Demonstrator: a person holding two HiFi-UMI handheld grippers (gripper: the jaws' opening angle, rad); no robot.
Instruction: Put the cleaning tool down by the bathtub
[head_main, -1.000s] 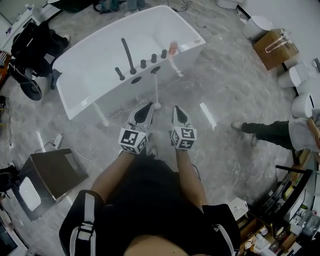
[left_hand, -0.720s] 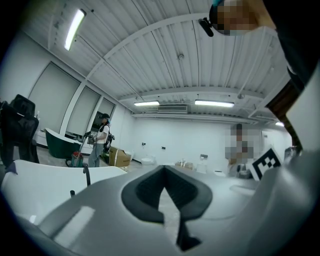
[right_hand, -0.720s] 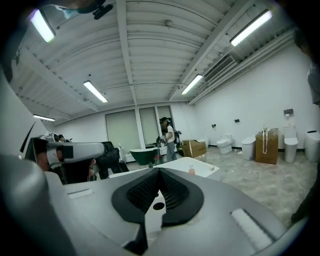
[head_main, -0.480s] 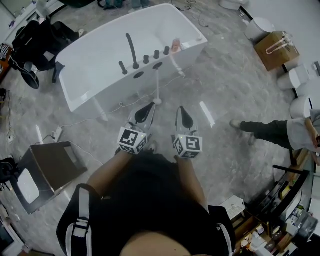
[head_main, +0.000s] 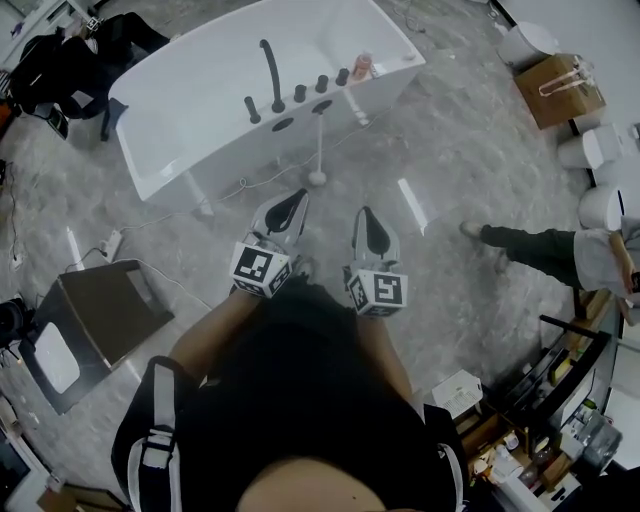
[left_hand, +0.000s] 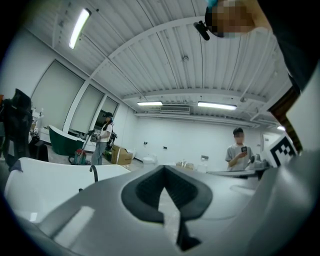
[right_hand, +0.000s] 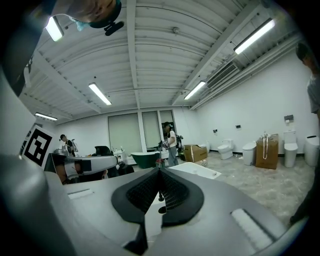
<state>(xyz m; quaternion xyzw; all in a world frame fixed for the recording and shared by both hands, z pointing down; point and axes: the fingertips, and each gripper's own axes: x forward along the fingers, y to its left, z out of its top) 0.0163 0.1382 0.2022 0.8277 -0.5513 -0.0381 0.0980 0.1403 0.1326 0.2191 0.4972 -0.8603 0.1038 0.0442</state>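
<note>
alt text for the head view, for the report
From above, a person holds the left gripper and right gripper, both shut and empty, toward a white bathtub on a grey floor. A white long-handled cleaning tool stands beside it. Another person's leg shows at right.

1. The bathtub (head_main: 200, 90) is smooth, glossy white; the taps (head_main: 272, 75) on its near rim are matt black.
2. The floor (head_main: 460, 160) looks like polished grey marbled stone.
3. The box (head_main: 560, 90) at far right is brown cardboard.
4. The left claw (left_hand: 164, 170) and right claw (right_hand: 159, 172) have smooth, matt grey plastic shells and black, finely ribbed pads (right_hand: 175, 192).
5. The ceiling (right_hand: 150, 60) is white ribbed panelling.
</note>
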